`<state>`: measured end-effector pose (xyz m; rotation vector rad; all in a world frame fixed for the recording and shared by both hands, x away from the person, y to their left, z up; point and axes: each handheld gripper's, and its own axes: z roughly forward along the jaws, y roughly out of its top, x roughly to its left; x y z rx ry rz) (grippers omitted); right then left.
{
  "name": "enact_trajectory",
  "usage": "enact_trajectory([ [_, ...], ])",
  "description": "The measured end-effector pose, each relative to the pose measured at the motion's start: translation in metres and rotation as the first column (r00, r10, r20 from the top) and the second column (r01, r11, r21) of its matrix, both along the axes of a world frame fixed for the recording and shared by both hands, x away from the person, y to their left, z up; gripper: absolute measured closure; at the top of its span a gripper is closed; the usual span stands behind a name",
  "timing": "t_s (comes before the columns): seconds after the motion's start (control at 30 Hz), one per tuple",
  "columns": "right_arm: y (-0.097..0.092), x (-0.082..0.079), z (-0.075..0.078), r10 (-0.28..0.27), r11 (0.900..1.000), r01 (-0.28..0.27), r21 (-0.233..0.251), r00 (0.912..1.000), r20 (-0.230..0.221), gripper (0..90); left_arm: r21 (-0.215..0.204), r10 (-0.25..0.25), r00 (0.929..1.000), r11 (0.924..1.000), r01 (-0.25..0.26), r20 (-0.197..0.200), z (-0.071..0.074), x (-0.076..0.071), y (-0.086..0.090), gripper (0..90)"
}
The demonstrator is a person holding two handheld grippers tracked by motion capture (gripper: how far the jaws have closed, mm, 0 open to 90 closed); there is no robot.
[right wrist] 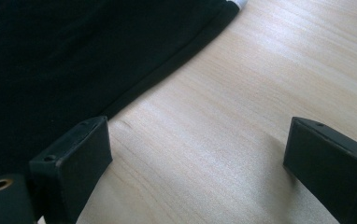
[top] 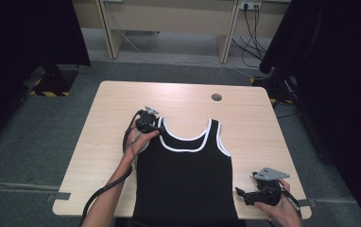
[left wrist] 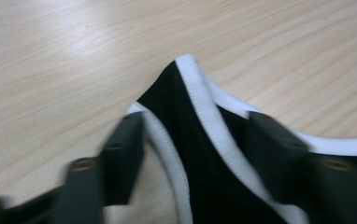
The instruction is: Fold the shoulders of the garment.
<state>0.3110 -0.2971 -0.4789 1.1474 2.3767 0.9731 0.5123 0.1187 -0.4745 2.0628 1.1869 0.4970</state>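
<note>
A black tank top (top: 183, 179) with white trim lies flat on the wooden table (top: 117, 104), straps toward the far side. My left gripper (top: 158, 126) is at the top's left shoulder strap. In the left gripper view the strap (left wrist: 186, 102) lies between the jaws of the left gripper (left wrist: 194, 120), its white edges reaching both pads without being bunched. My right gripper (top: 244, 195) rests low near the table's front right, jaws wide open beside the top's side edge. In the right gripper view the right gripper (right wrist: 200, 154) has bare wood between its jaws, and the black fabric (right wrist: 50, 56) lies just past one jaw.
A round cable hole (top: 216, 97) sits in the table near its far edge. Black curtains (top: 22, 33) hang at both sides, a light desk (top: 169, 19) stands behind, and cables (top: 252, 28) trail on the floor at the back right.
</note>
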Motion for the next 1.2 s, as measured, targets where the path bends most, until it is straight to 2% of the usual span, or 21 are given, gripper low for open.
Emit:
enact_trajectory([
  [0.07,0.0,0.0,0.0,0.0,1.0,0.0,0.0,1.0,0.0,7.9,0.016,-0.016,0.9999,0.9997,0.016,0.005,0.001,-0.004,-0.005,65.9],
  [0.13,0.0,0.0,0.0,0.0,1.0,0.0,0.0,1.0,0.0,7.9,0.024,-0.025,0.9997,0.9994,0.025,0.001,0.002,-0.007,-0.009,73.9],
  [0.3,0.0,0.0,0.0,0.0,1.0,0.0,0.0,1.0,-0.001,7.8,-0.011,-0.052,0.9986,0.9986,0.052,0.002,0.007,-0.015,-0.012,81.0],
  [0.43,0.0,0.001,0.0,0.002,1.0,-0.002,0.0,1.0,-0.002,7.7,-0.042,-0.085,0.9963,0.9955,0.085,0.017,0.019,-0.025,-0.014,81.7],
  [0.6,0.0,0.001,0.0,0.002,1.0,-0.002,0.0,1.0,-0.001,7.7,-0.081,-0.119,0.9912,0.989,0.124,0.056,0.036,-0.044,-0.011,81.9],
  [0.77,0.0,0.001,0.0,0.0,1.0,0.0,0.0,1.0,-0.001,7.7,-0.072,-0.148,0.9841,0.9853,0.155,0.099,0.045,-0.071,-0.009,81.8],
  [0.83,0.001,0.001,0.0,0.0,1.0,0.0,0.0,1.0,-0.001,7.7,-0.072,-0.161,0.9795,0.9828,0.17,0.121,0.045,-0.087,-0.008,81.8],
  [0.87,0.001,0.001,0.0,0.0,1.0,0.0,0.0,1.0,-0.001,7.7,-0.072,-0.161,0.9795,0.9828,0.17,0.121,0.045,-0.087,-0.008,81.8],
  [0.93,0.001,0.001,0.0,-0.001,1.0,0.001,0.0,1.0,-0.001,7.7,-0.07,-0.173,0.9762,0.9805,0.183,0.131,0.044,-0.101,-0.006,81.4],
  [1.1,0.001,0.001,0.0,-0.001,1.0,0.001,0.0,1.0,0.0,7.7,-0.063,-0.188,0.9721,0.9781,0.198,0.14,0.035,-0.129,-0.003,80.1],
  [1.2,0.001,0.001,0.0,-0.002,1.0,0.002,0.0,1.0,0.0,7.7,-0.069,-0.209,0.9698,0.9733,0.219,0.126,0.03,-0.144,-0.002,77.4],
])
